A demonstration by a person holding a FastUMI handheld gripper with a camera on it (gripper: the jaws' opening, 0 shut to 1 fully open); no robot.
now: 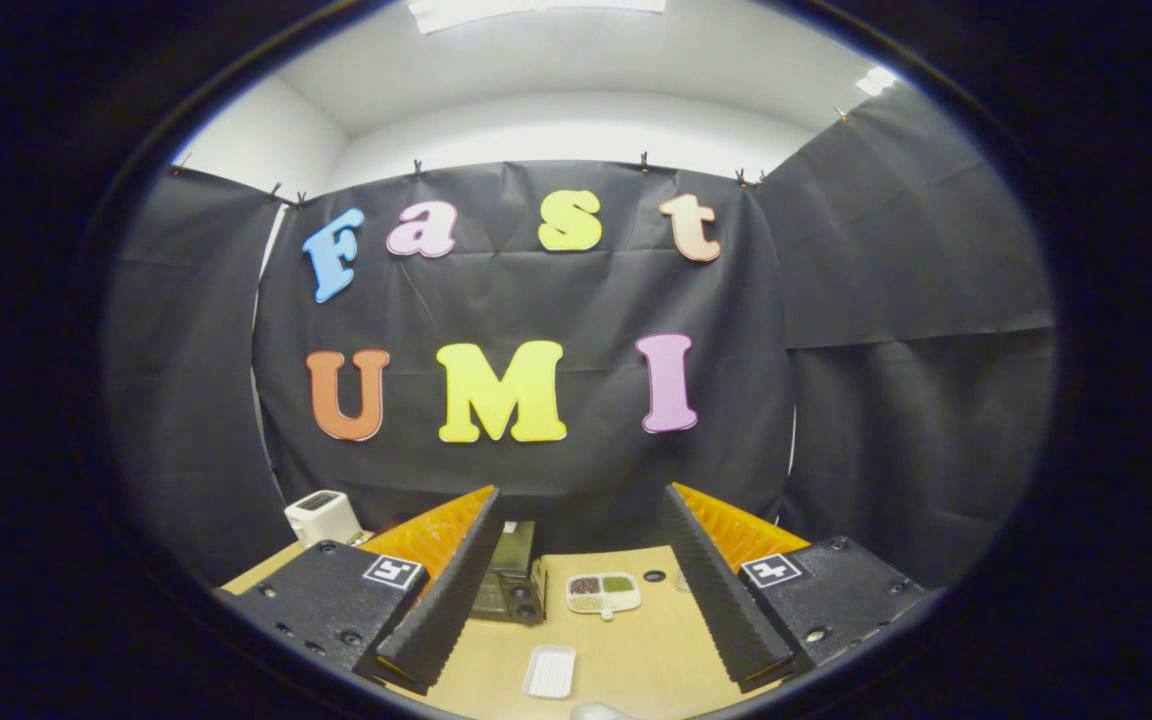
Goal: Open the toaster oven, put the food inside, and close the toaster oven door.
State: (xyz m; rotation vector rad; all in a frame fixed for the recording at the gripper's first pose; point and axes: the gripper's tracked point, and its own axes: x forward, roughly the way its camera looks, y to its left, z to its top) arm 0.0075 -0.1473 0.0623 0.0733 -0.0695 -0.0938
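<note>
While the hand-held gripper hangs wide open and empty, toaster oven just beyond its left finger, on the table.

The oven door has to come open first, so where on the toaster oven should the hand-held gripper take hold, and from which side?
Probably the door's top edge: the toaster oven stands on the table just ahead of the left finger, with its front tilted toward the open hand-held gripper. Come from the front and above. A handle is too small to make out.
</note>
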